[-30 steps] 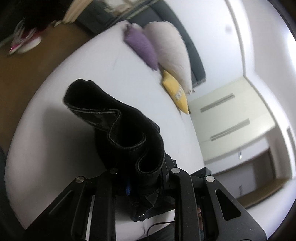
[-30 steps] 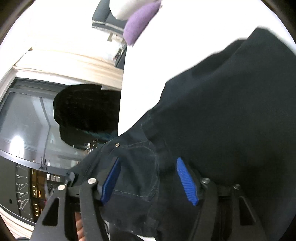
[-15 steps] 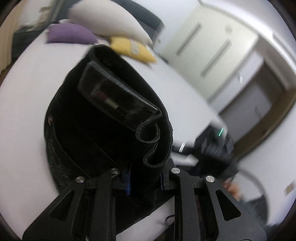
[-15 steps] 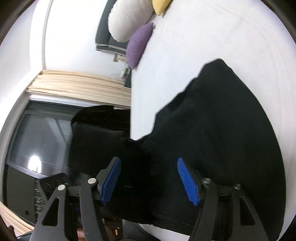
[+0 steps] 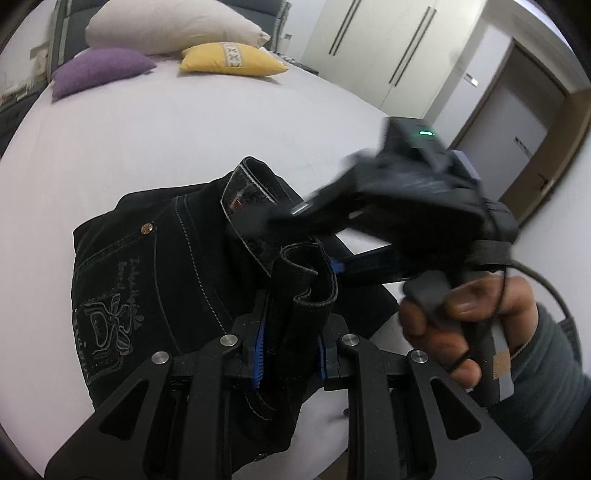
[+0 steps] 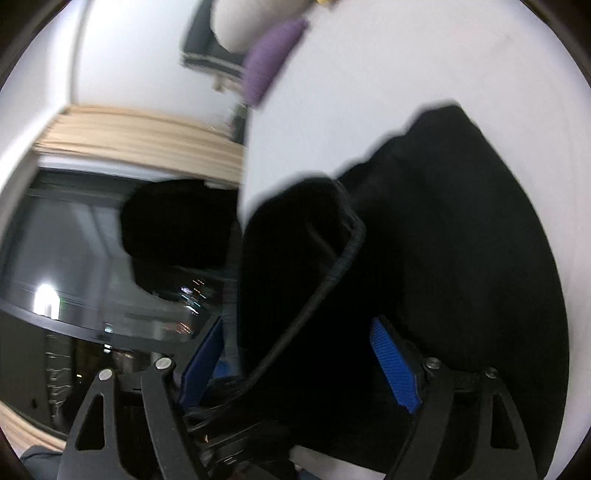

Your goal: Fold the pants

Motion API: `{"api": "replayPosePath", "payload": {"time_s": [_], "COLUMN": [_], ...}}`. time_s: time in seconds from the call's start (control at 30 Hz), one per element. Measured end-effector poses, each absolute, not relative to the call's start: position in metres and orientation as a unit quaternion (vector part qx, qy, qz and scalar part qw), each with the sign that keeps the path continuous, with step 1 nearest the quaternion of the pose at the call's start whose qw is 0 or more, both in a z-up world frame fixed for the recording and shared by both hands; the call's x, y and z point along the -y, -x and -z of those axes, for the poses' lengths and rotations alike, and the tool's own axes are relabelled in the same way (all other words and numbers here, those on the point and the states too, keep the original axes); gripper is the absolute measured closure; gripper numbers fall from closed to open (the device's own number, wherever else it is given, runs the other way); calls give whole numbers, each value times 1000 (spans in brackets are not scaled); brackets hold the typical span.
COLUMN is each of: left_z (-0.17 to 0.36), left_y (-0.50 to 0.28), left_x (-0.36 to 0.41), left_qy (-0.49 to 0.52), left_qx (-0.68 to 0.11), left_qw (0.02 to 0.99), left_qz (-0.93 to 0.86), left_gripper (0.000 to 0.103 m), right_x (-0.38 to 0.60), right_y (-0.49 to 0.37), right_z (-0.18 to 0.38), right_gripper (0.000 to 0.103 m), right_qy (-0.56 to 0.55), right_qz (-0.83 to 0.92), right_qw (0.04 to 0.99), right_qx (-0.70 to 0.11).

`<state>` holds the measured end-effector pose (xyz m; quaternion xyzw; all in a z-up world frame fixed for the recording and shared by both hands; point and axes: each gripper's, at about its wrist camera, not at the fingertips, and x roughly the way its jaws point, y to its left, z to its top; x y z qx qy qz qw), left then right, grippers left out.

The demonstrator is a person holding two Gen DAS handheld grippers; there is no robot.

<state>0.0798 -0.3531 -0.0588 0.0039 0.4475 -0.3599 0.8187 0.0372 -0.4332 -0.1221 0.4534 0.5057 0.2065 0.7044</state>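
Black pants [image 5: 155,280] with grey stitching and an embroidered back pocket lie bunched on the white bed [image 5: 147,140]. My left gripper [image 5: 291,347] is shut on a folded bundle of the waistband, blue pads pressed into the cloth. The right gripper's body [image 5: 413,206], held in a hand, reaches in from the right over the pants. In the right wrist view my right gripper [image 6: 299,358] has its blue pads [image 6: 395,365] wide apart, with black cloth [image 6: 443,240] lying between and beyond them.
A purple cushion [image 5: 99,70], a white pillow [image 5: 170,29] and a yellow cushion [image 5: 229,59] lie at the bed's far end. Wardrobe doors [image 5: 388,48] and a room door [image 5: 517,122] stand to the right. A dark window [image 6: 66,266] and a black chair [image 6: 177,232] are left of the bed.
My left gripper has lowered the pants onto the bed, keeping hold of the waistband. The right gripper has moved in close over the pants, its pads still apart.
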Motion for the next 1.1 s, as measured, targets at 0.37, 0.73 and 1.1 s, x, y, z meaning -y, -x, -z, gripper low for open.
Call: {"api": "replayPosePath", "payload": {"time_s": [0.37, 0.73, 1.1], "left_z": [57, 66, 90], "left_y": [-67, -74, -79], "left_x": [380, 438, 442], "left_qy": [-15, -35, 0], "left_qx": [-445, -446, -491], "left_qw": [814, 807, 777], "left_qz": [373, 385, 393], "left_gripper": [84, 84, 41], "right_x": [449, 485, 495], "right_y": [-35, -33, -27], "right_z": [101, 102, 147], "right_gripper": [82, 84, 87], "right_qy": [-405, -404, -452], "right_qz": [-210, -198, -188], "right_qw": [740, 748, 722], "right_qx": [-495, -488, -490]}}
